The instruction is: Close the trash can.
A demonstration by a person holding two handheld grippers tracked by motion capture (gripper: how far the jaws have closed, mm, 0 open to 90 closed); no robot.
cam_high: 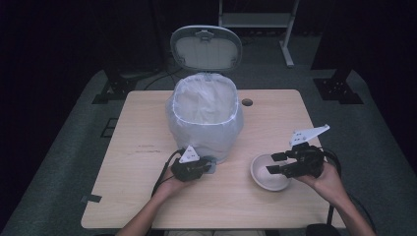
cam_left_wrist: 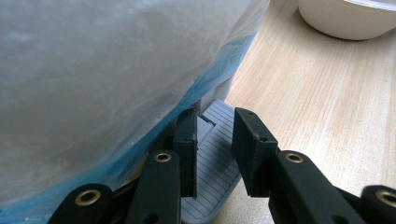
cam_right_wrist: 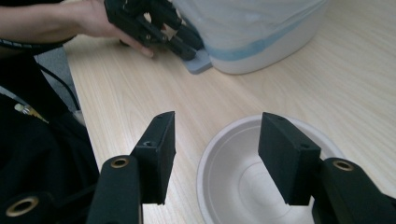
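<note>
Wooden table [cam_high: 147, 162], dark room around it. Left gripper [cam_left_wrist: 215, 154] presses the bin [cam_high: 205, 120] pedal [cam_left_wrist: 212, 158], jaws at their tightest with a gap left, clamping nothing; lid [cam_high: 206, 48] stands open. Right gripper [cam_right_wrist: 215, 158], jaws spread, straddles the near rim of the empty bowl [cam_right_wrist: 243, 182]. Best to close squarely on that rim, then lift clear. The bag-lined bin wall stands between bowl and opening.

Lined bin [cam_high: 204, 123] with raised lid [cam_high: 206, 47] blocks table [cam_high: 142, 162] centre. White bowl [cam_high: 268, 172] occupies front right. Bare tabletop left and far right.
</note>
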